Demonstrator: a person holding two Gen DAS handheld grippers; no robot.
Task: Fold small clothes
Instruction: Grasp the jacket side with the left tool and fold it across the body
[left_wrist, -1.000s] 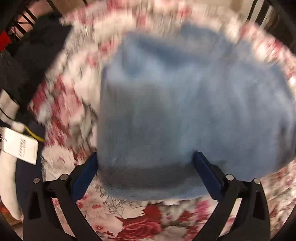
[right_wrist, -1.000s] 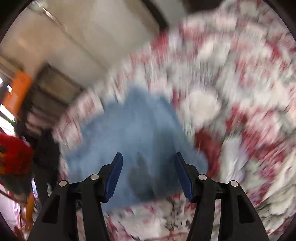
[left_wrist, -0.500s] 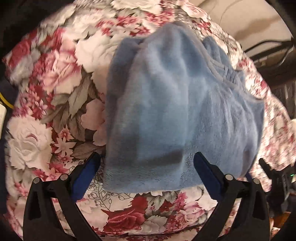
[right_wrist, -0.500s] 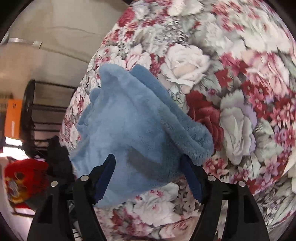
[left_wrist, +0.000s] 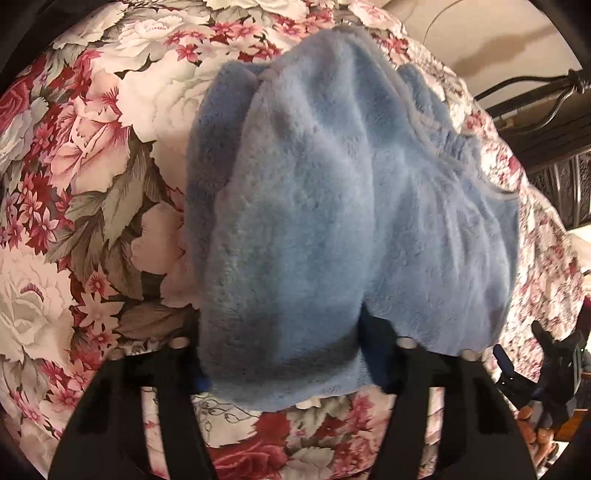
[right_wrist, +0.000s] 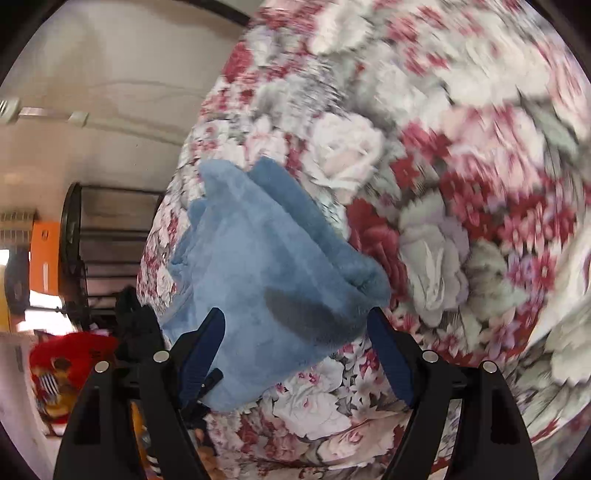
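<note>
A small light-blue fleece garment (left_wrist: 332, 206) lies folded on a floral cloth (left_wrist: 92, 166). My left gripper (left_wrist: 280, 354) has its fingers around the garment's near edge; the fabric bulges between them and hides the pads. In the right wrist view the same garment (right_wrist: 266, 266) lies ahead. My right gripper (right_wrist: 295, 343) is open, its blue pads wide apart, above the garment's near corner and not holding it. The right gripper also shows at the right edge of the left wrist view (left_wrist: 550, 365).
The floral cloth (right_wrist: 443, 184) covers the whole surface. A dark metal rack (right_wrist: 92, 236) and an orange object (right_wrist: 44, 254) stand beyond its left edge. A red item (right_wrist: 70, 350) lies at lower left. A dark metal frame (left_wrist: 546, 122) stands at the right.
My left gripper's fingers have moved closer together around the garment's near edge. My right gripper has pulled back a little and stays open. The garment has settled onto the cloth.
</note>
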